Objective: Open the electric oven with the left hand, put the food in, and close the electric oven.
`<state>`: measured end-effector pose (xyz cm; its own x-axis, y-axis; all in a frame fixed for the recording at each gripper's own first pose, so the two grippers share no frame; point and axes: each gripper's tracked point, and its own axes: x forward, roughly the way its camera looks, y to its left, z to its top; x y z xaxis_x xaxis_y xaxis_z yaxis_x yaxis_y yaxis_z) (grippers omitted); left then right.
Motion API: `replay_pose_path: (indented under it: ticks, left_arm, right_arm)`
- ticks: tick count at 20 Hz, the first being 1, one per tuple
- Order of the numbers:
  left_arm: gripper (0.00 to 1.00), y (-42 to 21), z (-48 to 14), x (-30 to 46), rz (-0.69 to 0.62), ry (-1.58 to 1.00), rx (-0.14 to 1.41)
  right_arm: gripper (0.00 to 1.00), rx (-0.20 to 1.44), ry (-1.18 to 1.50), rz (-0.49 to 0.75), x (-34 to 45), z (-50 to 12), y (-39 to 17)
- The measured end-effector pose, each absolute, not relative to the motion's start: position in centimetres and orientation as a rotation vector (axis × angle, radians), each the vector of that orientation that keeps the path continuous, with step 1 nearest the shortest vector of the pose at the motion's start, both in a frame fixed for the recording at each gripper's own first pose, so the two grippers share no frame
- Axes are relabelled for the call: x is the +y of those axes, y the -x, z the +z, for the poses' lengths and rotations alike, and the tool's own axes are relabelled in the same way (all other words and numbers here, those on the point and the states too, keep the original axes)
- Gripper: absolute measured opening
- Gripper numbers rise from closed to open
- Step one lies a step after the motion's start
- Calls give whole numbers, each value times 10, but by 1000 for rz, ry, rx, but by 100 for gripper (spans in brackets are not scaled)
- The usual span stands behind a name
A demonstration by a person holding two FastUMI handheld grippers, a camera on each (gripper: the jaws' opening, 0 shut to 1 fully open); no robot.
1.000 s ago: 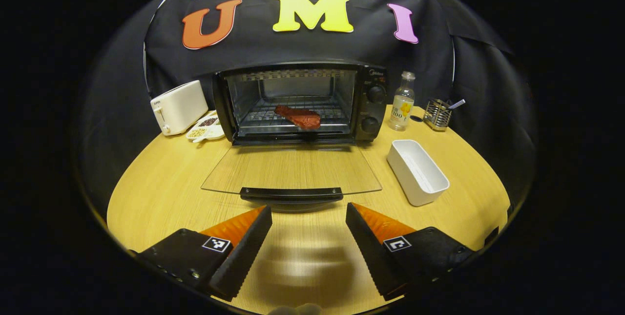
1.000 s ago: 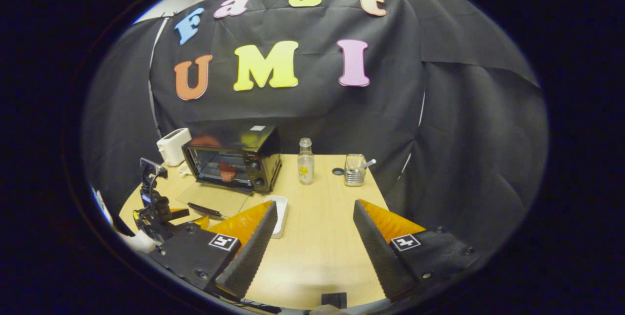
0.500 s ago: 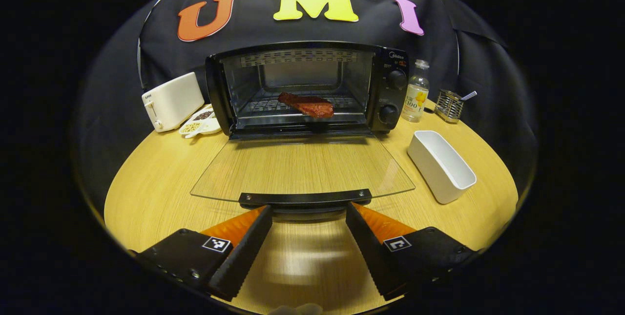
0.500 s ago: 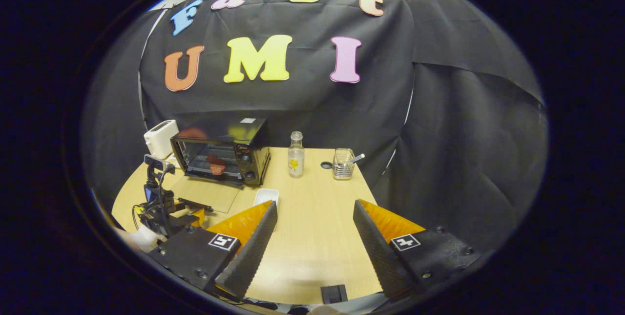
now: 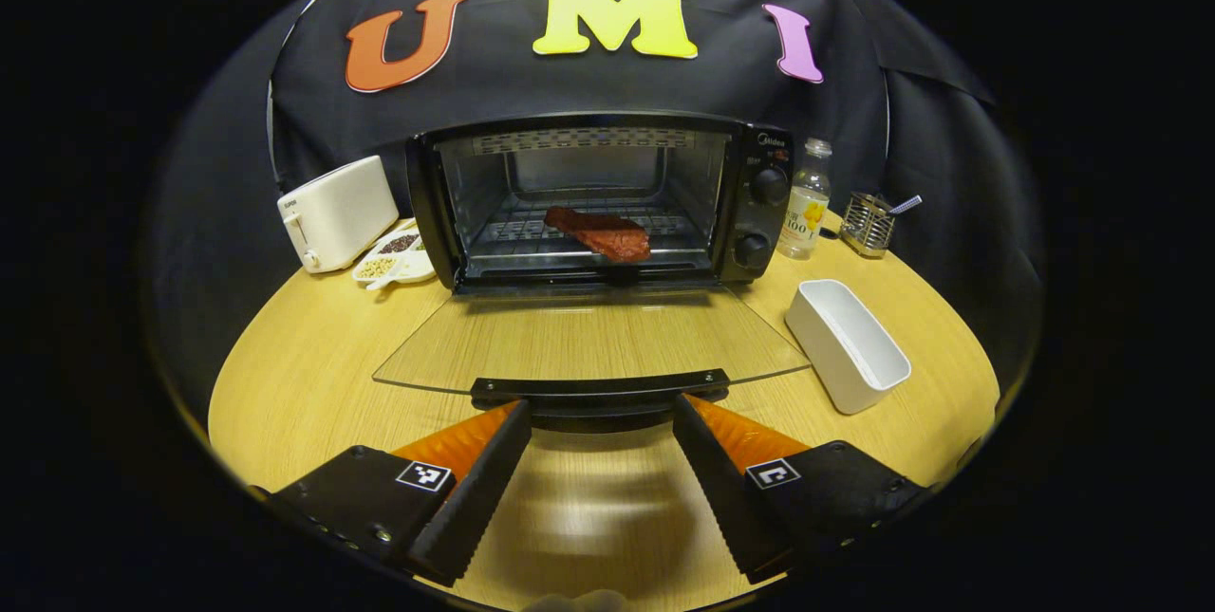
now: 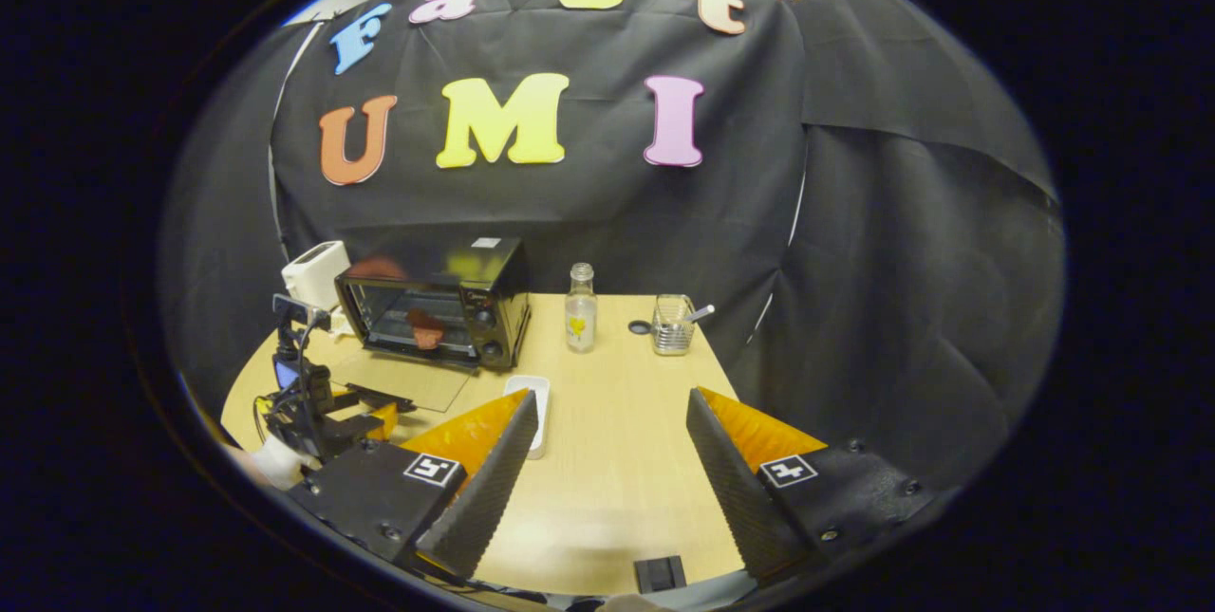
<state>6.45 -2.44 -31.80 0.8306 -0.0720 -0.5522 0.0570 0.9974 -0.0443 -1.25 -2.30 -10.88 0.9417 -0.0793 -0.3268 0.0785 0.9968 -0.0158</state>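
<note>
The black electric oven (image 5: pixel 588 199) stands at the back of the round wooden table, its glass door (image 5: pixel 588 342) folded flat down toward me. A reddish slab of meat (image 5: pixel 600 232) lies on the oven's rack. The door's black handle (image 5: pixel 600 392) sits just ahead of my left gripper (image 5: pixel 602 415), whose open fingers flank it without touching. In the right gripper view my right gripper (image 6: pixel 612 408) hangs open over the table's right side, holding nothing. That view has the oven (image 6: pixel 435 304) at the far left with the left gripper (image 6: pixel 327 408) in front of its door.
A white toaster (image 5: pixel 337 212) and a small dish of seeds (image 5: pixel 394 251) stand left of the oven. To its right are a clear bottle (image 5: pixel 805 202), a wire holder (image 5: pixel 869 223) and an empty white rectangular dish (image 5: pixel 847 344).
My left gripper has closed in on the lowered door until its fingertips reached the handle. The right gripper's view has swayed slightly; its jaws stay open.
</note>
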Motion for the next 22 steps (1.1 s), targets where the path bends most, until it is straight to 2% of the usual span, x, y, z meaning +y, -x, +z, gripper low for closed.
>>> replay_pose_path:
  ticks: [4, 5, 6, 22]
  left_arm:
    - [97, -69, -302, -22, -58, 50, 571]
    - [100, -71, -297, -21, -54, 47, 562]
    - [96, -73, -291, -20, -54, 41, 550]
    - [99, -123, -217, -15, -55, 30, 432]
  right_arm:
    - [100, 326, 1, -85, -27, -106, 16]
    - [100, 324, -3, -89, -28, -105, 17]
    - [100, 325, -6, -93, -30, -106, 18]
    - [100, 315, -50, -124, -43, -104, 14]
